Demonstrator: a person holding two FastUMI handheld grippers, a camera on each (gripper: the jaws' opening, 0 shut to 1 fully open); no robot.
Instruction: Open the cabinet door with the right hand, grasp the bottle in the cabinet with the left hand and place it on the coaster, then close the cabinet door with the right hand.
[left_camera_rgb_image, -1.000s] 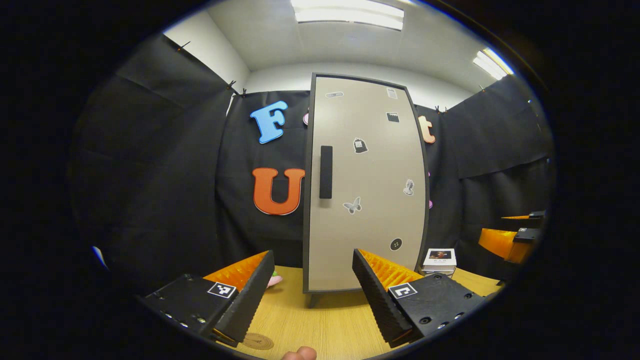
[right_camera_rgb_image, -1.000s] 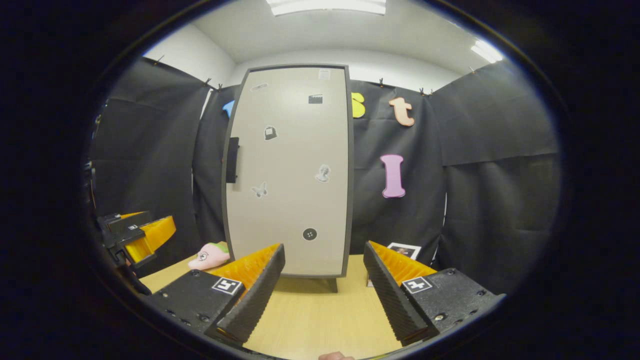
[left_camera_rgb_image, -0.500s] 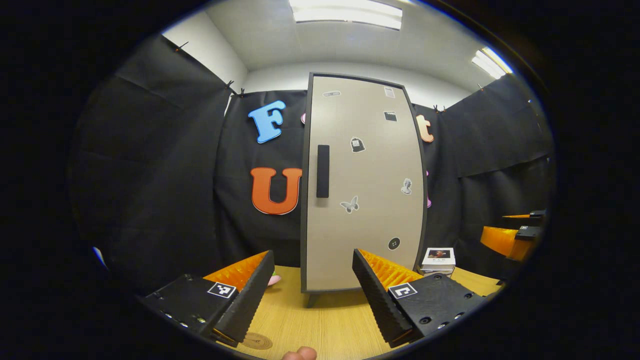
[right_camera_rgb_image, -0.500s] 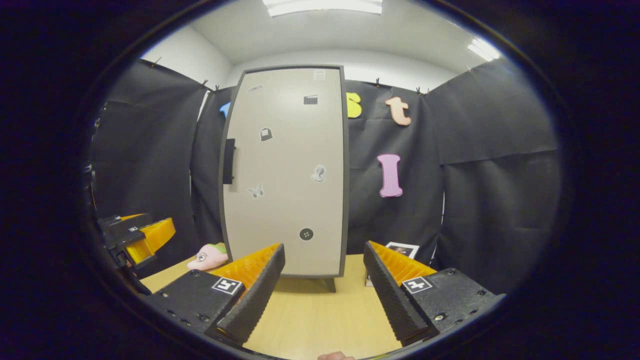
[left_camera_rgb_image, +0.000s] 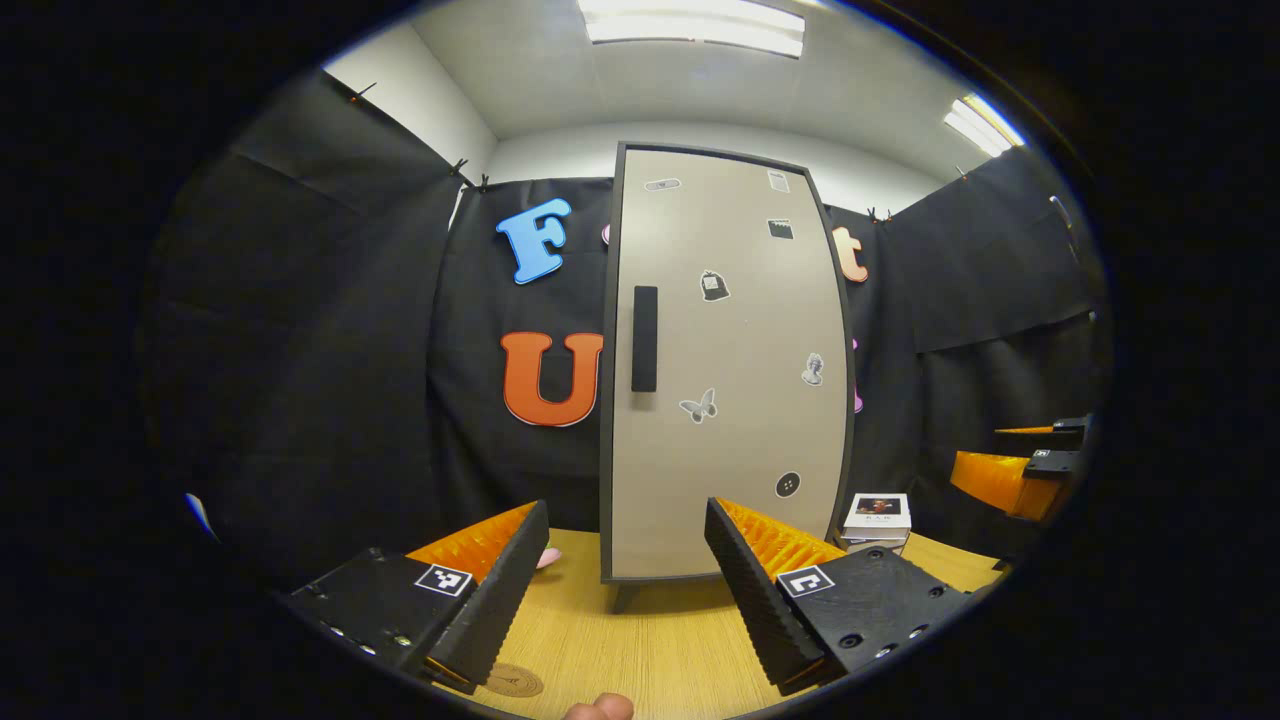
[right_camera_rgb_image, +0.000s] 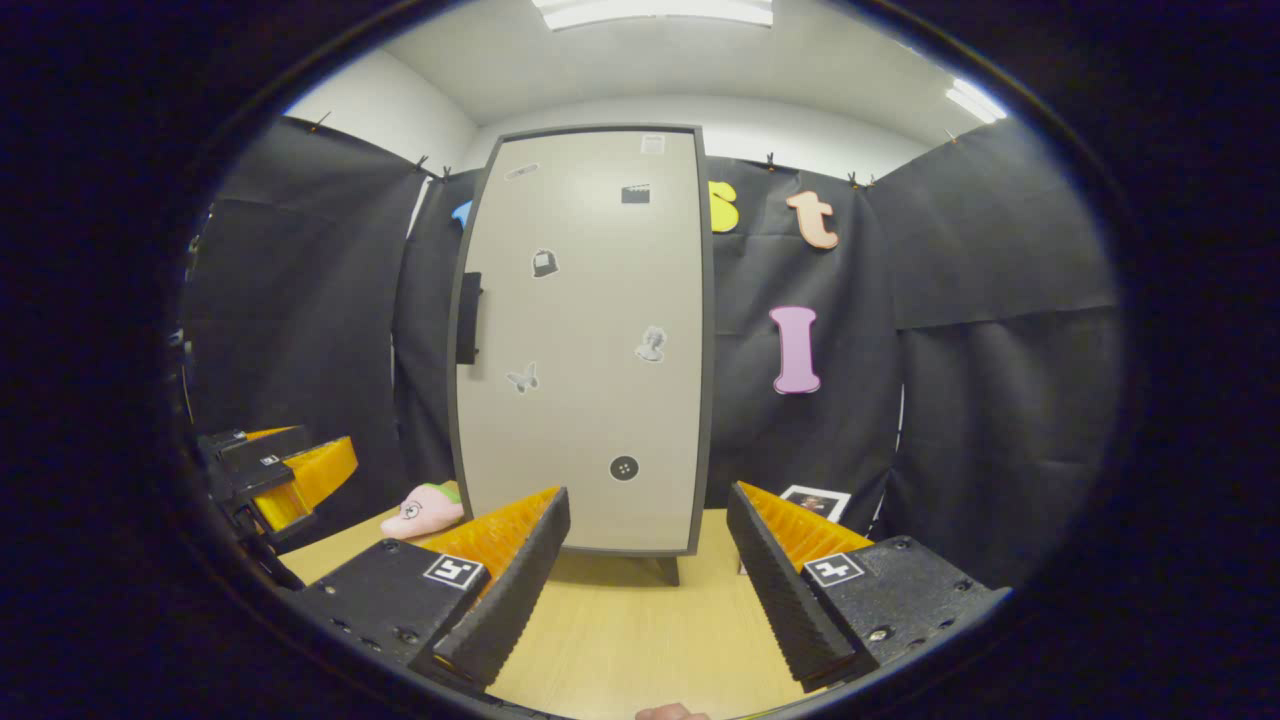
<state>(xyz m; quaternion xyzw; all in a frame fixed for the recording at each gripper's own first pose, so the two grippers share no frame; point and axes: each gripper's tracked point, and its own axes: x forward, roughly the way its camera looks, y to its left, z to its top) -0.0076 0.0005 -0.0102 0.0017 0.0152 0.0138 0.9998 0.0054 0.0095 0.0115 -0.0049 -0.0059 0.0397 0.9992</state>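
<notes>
A tall beige cabinet (left_camera_rgb_image: 725, 370) (right_camera_rgb_image: 585, 340) with a dark frame stands on the wooden table, its door closed and dotted with small stickers. A black vertical handle (left_camera_rgb_image: 645, 338) (right_camera_rgb_image: 468, 317) sits on the door's left side. The bottle is hidden behind the door. A round brown coaster (left_camera_rgb_image: 515, 681) lies on the table by my left gripper (left_camera_rgb_image: 620, 580), which is open and short of the cabinet. My right gripper (right_camera_rgb_image: 648, 570) is open too, facing the door's lower part with a gap to it. The left gripper (right_camera_rgb_image: 285, 475) also appears at the left edge of the right gripper view.
A pink plush toy (right_camera_rgb_image: 422, 511) lies left of the cabinet's foot. A small white box (left_camera_rgb_image: 877, 515) (right_camera_rgb_image: 815, 500) stands to the cabinet's right. The wooden table (right_camera_rgb_image: 620, 630) runs from the grippers to the cabinet. Black cloth walls close in behind and at both sides.
Both views have shifted only slightly; the cabinet sits a touch higher and the right gripper view has drifted a little. The door stays closed and both grippers stay open.
</notes>
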